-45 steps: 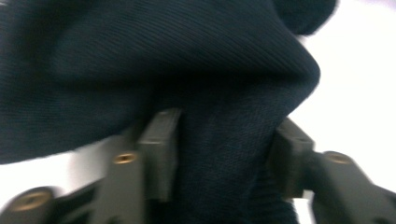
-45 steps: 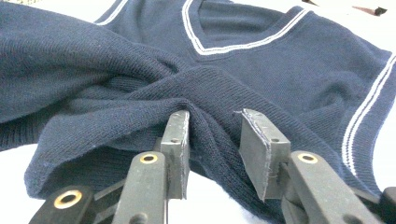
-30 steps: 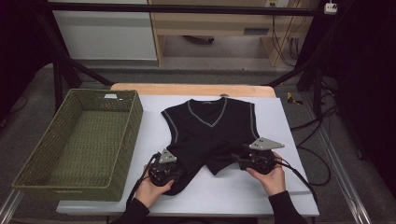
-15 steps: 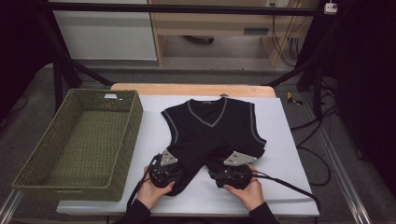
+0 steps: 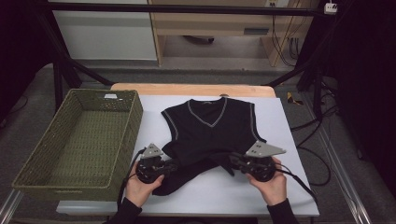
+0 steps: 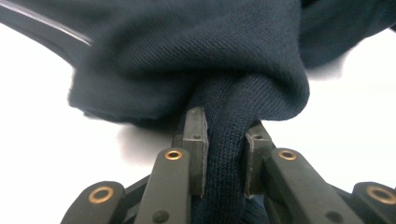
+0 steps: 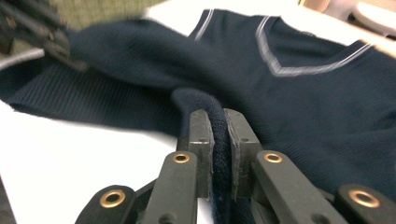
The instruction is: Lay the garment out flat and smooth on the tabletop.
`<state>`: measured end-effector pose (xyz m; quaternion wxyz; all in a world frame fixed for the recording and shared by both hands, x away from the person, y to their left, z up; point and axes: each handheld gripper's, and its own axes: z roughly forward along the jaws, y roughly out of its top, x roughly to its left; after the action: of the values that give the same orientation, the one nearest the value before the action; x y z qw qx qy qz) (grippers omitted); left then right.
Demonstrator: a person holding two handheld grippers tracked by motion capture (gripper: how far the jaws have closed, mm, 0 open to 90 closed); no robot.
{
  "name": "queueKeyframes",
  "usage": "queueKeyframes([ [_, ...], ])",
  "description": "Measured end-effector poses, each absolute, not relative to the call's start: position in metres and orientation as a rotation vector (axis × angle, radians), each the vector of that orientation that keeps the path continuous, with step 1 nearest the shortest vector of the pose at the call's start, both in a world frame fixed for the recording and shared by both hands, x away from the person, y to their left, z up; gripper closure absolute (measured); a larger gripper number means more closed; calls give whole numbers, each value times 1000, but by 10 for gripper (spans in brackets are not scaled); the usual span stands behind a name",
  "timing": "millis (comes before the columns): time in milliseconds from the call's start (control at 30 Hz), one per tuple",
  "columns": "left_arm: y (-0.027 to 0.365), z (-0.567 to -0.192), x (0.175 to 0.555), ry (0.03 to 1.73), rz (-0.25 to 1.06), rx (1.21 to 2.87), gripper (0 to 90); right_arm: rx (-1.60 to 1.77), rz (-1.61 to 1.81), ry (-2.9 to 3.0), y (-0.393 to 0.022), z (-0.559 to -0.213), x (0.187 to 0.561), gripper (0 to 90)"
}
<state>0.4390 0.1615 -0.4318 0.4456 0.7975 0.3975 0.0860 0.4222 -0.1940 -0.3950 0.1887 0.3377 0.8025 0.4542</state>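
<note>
Both tongs pinch the vest's hem

Nearest, the left tongs (image 6: 223, 154) and right tongs (image 7: 219, 154) have just been closing and now clamp folds of the dark vest (image 5: 210, 130), which lies on the white surface (image 5: 280, 196) beside the green basket (image 5: 79, 140). The thin bite could slip as the hem lifts. Both hands sit low, palms inward.

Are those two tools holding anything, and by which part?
Yes: each hand-held gripper, left and right, pinches the dark vest at its bottom hem.
</note>
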Motion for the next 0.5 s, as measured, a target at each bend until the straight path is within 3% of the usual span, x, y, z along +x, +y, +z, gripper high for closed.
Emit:
queueKeyframes([
  [133, 169, -441, 451, 1059, 207, 1964, 751, 1015, 1256, 2188, -210, -386, 447, 830],
  [300, 164, -463, 458, 1106, 216, 2019, 737, 1020, 991, 2221, -210, -424, 493, 807],
  [433, 164, -467, 459, 1113, 249, 2023, 672, 1085, 990, 2212, -215, -451, 503, 729],
  [500, 166, -467, 457, 1122, 267, 2014, 607, 1110, 1045, 2184, -219, -450, 498, 626],
])
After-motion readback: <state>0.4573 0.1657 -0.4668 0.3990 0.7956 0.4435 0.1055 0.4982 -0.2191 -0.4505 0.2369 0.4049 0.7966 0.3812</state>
